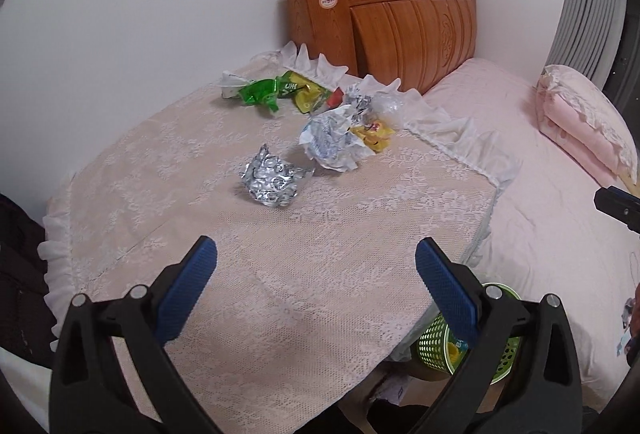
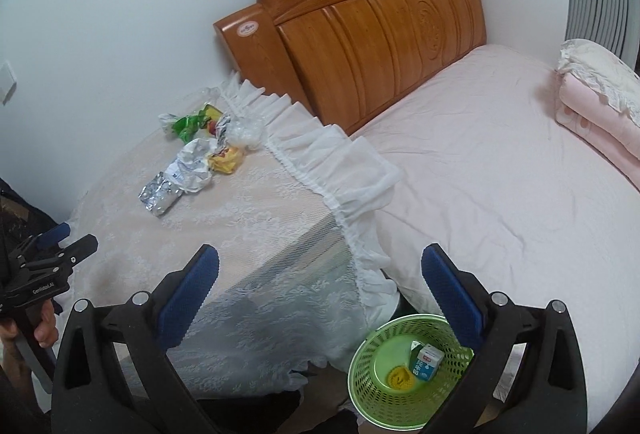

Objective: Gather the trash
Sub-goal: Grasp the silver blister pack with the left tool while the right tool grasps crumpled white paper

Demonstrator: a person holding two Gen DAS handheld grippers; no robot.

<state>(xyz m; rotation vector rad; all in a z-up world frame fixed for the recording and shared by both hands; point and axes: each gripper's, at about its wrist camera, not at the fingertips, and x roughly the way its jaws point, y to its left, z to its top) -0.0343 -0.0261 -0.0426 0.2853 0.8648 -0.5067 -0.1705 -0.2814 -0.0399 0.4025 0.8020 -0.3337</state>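
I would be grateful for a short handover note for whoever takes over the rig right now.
Left gripper: open, empty, over the lace-covered table.
Right gripper: open, empty, above the table's corner and the green basket.
Done: a small carton and a yellow scrap lie in the basket.
Left: foil wrapper, crumpled white paper, yellow wrapper, green wrappers, all on the table.

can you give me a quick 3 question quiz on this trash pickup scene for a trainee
1. True or false: the green basket already holds a small carton.
2. Which piece of trash lies nearest the left gripper? A) silver foil wrapper B) green wrapper C) yellow wrapper
3. Fill in: both grippers' jaws are ____, including the right gripper.

Key: 1 true; 2 A; 3 open
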